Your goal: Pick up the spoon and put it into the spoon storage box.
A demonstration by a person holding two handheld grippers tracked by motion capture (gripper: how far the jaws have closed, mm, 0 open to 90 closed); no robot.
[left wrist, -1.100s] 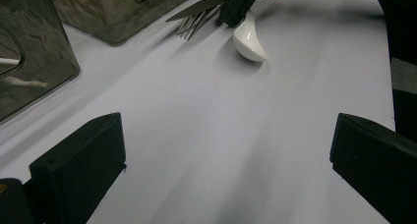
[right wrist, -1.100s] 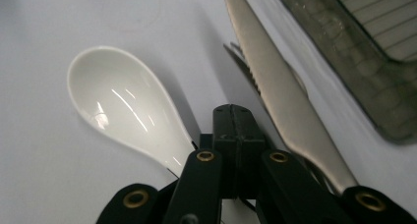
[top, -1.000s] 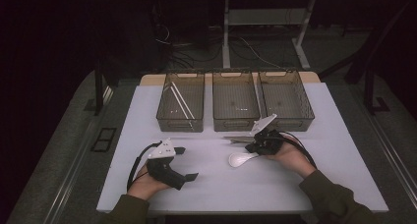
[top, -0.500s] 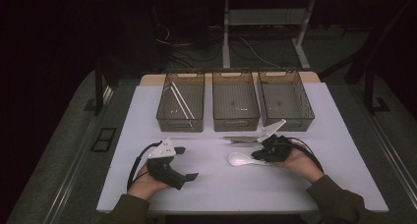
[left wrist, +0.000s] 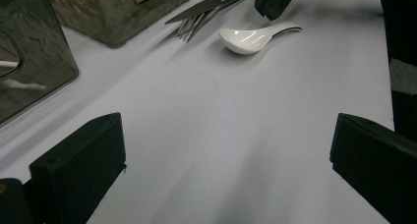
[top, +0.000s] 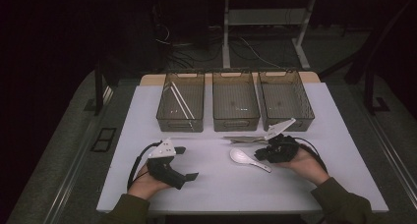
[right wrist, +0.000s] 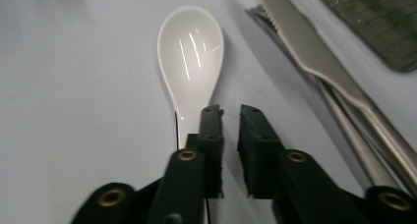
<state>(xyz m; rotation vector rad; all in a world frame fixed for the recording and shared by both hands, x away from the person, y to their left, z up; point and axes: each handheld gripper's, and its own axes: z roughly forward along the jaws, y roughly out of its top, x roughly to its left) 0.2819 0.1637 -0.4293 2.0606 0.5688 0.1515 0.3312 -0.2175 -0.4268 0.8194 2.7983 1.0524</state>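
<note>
A white ceramic spoon (top: pixel 244 158) (left wrist: pixel 251 37) (right wrist: pixel 192 52) lies on the white table (top: pixel 221 189), bowl toward the left. My right gripper (top: pixel 259 155) (right wrist: pixel 231 113) hovers at the spoon's handle end. Its jaws have just been opening and stand a narrow gap apart, with bare table between them. The handle runs under the left jaw in the right gripper view, so I cannot see whether it is touched. My left gripper (top: pixel 187 162) (left wrist: pixel 228 135) rests near the front left of the table with its jaws wide open and nothing between them.
A metal knife (top: pixel 246 139) (right wrist: pixel 314 57) and a fork (left wrist: pixel 194 27) lie just behind the spoon. Three smoky plastic bins (top: pixel 236 118) stand in a row at the back; the left one holds white chopsticks (top: pixel 179 100). The right gripper's tip (left wrist: pixel 275 0) shows in the left gripper view.
My right gripper has drawn back to the right, off the spoon's handle, and the spoon stays on the table. The left hand has kept still.
</note>
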